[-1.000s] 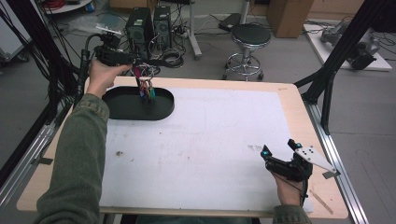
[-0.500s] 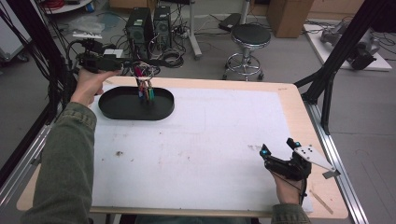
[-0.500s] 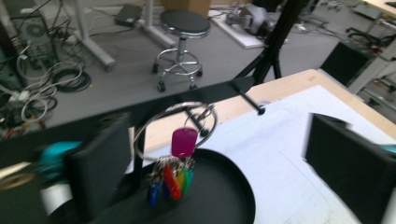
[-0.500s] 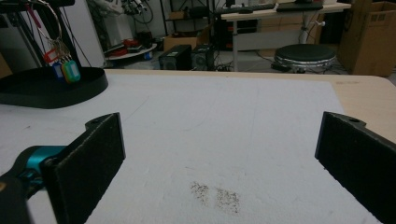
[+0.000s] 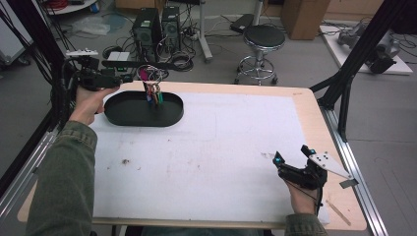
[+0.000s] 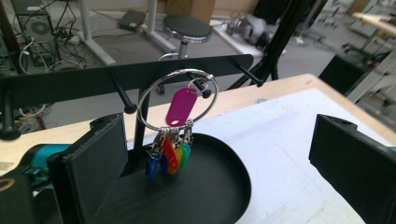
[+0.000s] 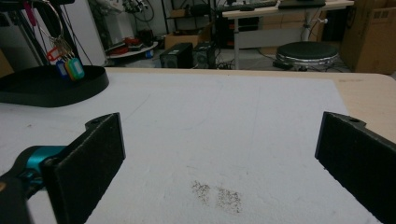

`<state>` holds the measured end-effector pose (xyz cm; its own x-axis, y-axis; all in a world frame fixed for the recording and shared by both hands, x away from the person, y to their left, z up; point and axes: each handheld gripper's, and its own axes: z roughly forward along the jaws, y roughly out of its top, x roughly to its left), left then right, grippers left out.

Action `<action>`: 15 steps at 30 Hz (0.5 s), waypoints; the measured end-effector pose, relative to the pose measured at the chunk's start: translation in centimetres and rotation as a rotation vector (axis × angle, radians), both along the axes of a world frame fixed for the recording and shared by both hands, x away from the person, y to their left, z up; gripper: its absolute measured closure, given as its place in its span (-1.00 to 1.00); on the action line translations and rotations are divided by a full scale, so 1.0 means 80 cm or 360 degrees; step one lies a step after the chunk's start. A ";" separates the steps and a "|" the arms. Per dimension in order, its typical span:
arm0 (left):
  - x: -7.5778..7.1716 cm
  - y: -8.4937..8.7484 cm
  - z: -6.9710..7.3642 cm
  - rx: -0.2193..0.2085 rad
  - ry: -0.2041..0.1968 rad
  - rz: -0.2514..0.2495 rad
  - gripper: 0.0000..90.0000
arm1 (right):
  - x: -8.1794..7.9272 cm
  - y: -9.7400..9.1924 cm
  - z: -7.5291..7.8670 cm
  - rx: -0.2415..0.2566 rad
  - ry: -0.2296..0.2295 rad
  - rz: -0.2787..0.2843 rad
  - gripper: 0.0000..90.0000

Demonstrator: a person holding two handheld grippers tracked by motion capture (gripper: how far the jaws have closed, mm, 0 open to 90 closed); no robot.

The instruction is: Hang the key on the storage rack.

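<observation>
Now the left gripper (image 5: 129,77) hangs off the far left corner of the table, just left of the black oval tray (image 5: 123,115), and its jaws have just been opening: they stand wide apart with nothing between them. From the left gripper view you look straight between those 2 black jaws at the key ring (image 6: 177,99), which hangs from a peg of the black rack (image 6: 116,79) that rises out of the tray. The ring is released, free of the jaws, hooked over the peg. A magenta tag (image 6: 180,106) lies inside the metal loop, and a bunch of red, orange, green and blue tags (image 6: 169,156) dangles below it, down over the tray's floor.

From above, the tray sits at the far left corner of the white mat (image 5: 211,147), near the table's far edge, with the rack upright in its middle and the coloured tags (image 5: 153,93) hanging beside the post.

Over at the near right corner, the right gripper (image 5: 281,164) rests low by the mat's edge in the person's hand, pointing up-left across the table. Its jaws gape wide too, unclenched, nothing in them; the right gripper view looks along them over bare white mat with a small brown smudge (image 7: 217,193) just ahead, and the tray with its hanging tags far off at the left.
</observation>
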<state>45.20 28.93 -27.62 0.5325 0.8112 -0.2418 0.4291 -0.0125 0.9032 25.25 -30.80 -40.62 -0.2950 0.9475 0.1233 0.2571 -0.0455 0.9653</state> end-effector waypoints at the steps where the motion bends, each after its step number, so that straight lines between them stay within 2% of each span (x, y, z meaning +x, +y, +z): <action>1: 0.000 0.000 0.000 0.0000 0.0000 0.0000 -0.89 | 0.000 0.000 0.000 0.0000 0.0003 0.0000 -0.99; 10: -0.021 0.004 -0.014 0.0023 -0.0038 0.0011 -0.89 | -0.001 0.000 0.000 0.0002 0.0001 -0.0003 -0.99; 15: -0.035 0.003 -0.031 0.0060 -0.0048 0.0018 -0.89 | -0.002 -0.002 0.000 0.0008 -0.0001 -0.0009 -0.99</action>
